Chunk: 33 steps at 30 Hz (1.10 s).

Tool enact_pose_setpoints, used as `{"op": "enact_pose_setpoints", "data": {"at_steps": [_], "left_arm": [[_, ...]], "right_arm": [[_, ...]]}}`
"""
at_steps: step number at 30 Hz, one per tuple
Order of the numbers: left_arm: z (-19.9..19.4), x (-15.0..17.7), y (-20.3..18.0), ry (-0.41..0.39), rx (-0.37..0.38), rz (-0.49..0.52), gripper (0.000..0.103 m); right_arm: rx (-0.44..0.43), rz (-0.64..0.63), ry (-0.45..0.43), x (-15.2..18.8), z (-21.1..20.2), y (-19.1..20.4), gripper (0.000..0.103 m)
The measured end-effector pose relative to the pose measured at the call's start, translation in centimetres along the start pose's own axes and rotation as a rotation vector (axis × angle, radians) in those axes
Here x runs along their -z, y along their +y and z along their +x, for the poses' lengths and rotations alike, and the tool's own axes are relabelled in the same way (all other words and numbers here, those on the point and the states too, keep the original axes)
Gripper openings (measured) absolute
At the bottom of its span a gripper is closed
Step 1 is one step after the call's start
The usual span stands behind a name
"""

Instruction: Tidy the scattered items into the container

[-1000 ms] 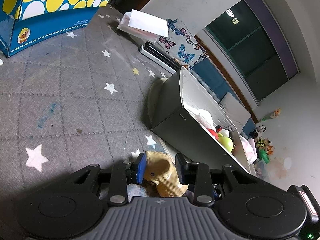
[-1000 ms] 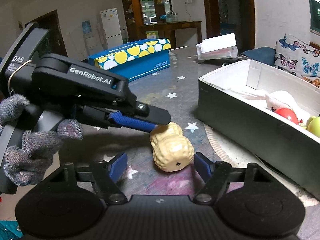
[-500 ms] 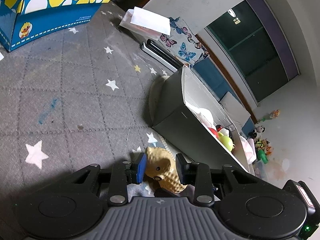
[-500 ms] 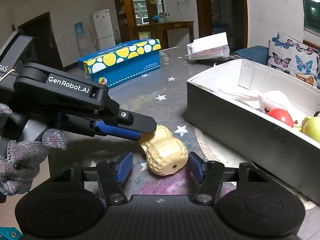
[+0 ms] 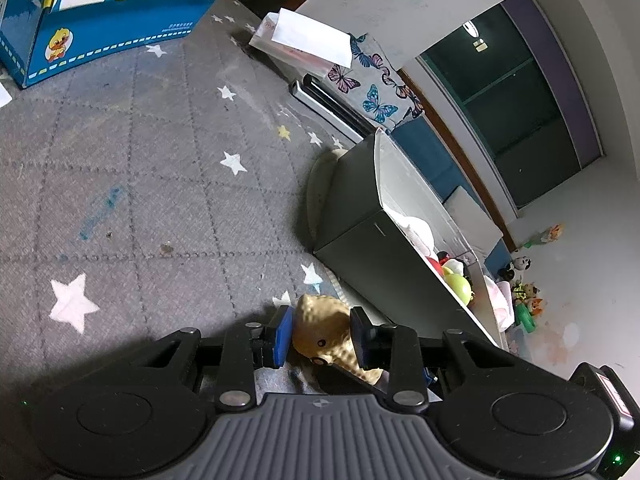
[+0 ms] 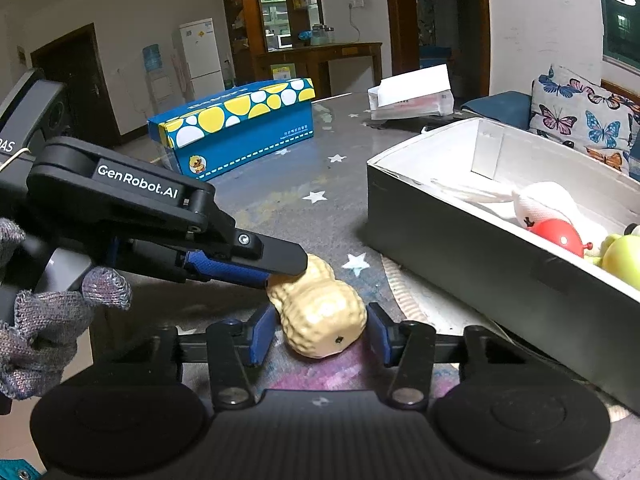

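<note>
A tan peanut-shaped toy (image 6: 320, 312) lies on the grey star-patterned mat, and also shows in the left wrist view (image 5: 328, 330). My left gripper (image 5: 322, 338) is shut on one end of it; it enters the right wrist view from the left (image 6: 280, 268). My right gripper (image 6: 318, 338) is open, its pads either side of the toy's other end with small gaps. The grey container (image 6: 460, 240) stands just right of the toy and holds a white plush (image 6: 548, 206), a red toy (image 6: 560, 236) and a yellow-green toy (image 6: 624, 260).
A blue box with yellow and white spots (image 6: 240, 128) stands at the far left of the mat. A white packet (image 6: 412, 94) lies at the far edge. A butterfly cushion (image 6: 580, 124) sits behind the container. Small toys (image 5: 528, 300) lie on the floor beyond.
My right gripper has moved forward and narrowed, so its pads now flank the peanut toy closely. My left gripper has kept its grip on the toy's other end.
</note>
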<state>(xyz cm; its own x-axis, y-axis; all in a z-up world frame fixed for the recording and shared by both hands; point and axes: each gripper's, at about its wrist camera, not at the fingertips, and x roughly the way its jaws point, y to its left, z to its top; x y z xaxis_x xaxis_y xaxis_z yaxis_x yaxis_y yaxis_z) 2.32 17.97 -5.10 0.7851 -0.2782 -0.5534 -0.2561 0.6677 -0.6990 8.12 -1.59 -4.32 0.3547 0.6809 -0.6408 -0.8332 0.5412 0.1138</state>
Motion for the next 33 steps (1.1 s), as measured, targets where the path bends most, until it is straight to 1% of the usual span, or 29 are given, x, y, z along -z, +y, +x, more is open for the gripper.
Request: {"op": "enact_pose_setpoints", "data": {"at_steps": [1, 6, 12, 16, 21, 27, 33], "left_arm": [[0.0, 0.0, 0.0, 0.001, 0.000, 0.000, 0.033], [-0.1, 0.1, -0.1, 0.007, 0.007, 0.000, 0.033], [-0.7, 0.2, -1.2, 0.002, 0.022, 0.022, 0.033], [-0.9, 0.2, -2.6, 0.003, 0.041, 0.047, 0.033], [-0.8, -0.1, -5.3, 0.002, 0.077, 0.099, 0.032], [0.9, -1.5, -8.9, 0.001, 0.128, 0.160, 0.032], [4.4, -3.7, -11.6, 0.011, 0.165, 0.194, 0.032]], "right_arm": [[0.001, -0.001, 0.001, 0.0, 0.0, 0.0, 0.046], [0.009, 0.000, -0.004, 0.2, -0.3, 0.1, 0.046], [0.014, 0.006, -0.031, 0.4, -1.5, 0.1, 0.045], [0.026, 0.014, -0.062, 0.5, -3.0, 0.0, 0.045], [0.058, 0.025, -0.111, 0.3, -5.2, -0.8, 0.045], [0.121, 0.039, -0.174, -0.9, -7.6, -3.1, 0.045], [0.185, 0.080, -0.212, -2.7, -8.0, -6.5, 0.045]]}}
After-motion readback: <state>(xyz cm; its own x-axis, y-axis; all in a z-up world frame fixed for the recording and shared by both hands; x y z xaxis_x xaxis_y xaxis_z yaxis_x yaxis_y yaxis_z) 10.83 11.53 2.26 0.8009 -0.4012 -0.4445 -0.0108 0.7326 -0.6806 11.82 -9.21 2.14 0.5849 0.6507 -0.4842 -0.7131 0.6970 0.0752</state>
